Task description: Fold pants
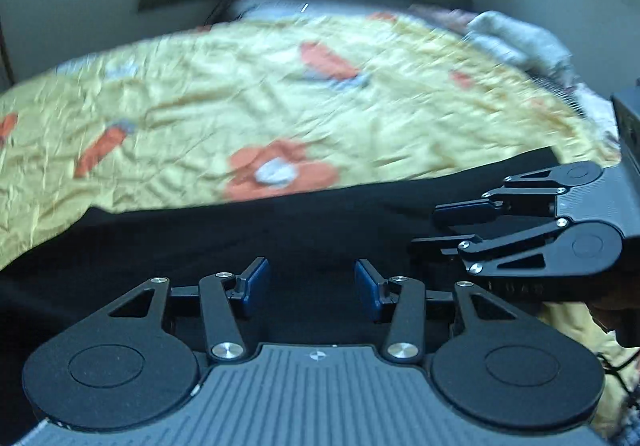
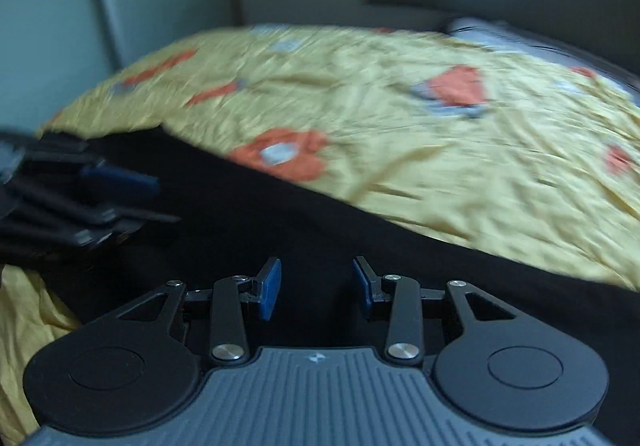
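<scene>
Left hand-held gripper with blue pads parted and nothing between them, right hand-held gripper likewise parted and empty, both close together over black pants spread just beneath, on a yellow flowered bed cover

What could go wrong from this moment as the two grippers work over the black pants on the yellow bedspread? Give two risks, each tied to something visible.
1. Both the left gripper and the right gripper are open over the black pants with no cloth pinched, so a closing grasp might miss or catch only one layer.
2. The yellow bedspread is wrinkled and lies right beside the pants; the fingers could snag it too.
</scene>
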